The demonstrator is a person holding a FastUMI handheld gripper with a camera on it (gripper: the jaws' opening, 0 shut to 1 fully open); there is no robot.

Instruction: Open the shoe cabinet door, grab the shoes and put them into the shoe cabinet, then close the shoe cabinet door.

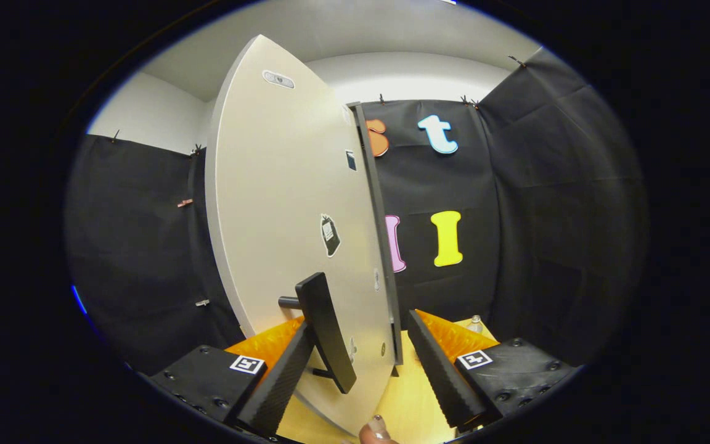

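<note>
Stood spread wide, the gripper (364, 370), pinching nothing. Between the fingers rose the shoe cabinet door (281, 209), seen nearly edge-on, its broad pale face turned toward the left finger (281, 385) and its dark edge strip (379, 234) running up just inside the right finger (444, 376). Stuck out from that face on short posts, the dark bar handle (325, 330), long axis upright, slightly tilted, right beside the tip of the left finger; whether touching or just apart, could not tell. Sat well clear of the door's edge, the right finger, with open gap between. Peeked in below the door's lower edge, a fingertip (378, 428) of a person's hand. Lay beneath it all, a yellow floor surface (410, 401), with a small clear bottle (476, 322) beyond the right finger.

Judged as the door step in hand, opening or closing not told apart from here. Turned on this: door and handle straddled by the fingers, handle hard by the left one, so a sideways swing or a squeeze onto the handle looked likeliest.
</note>
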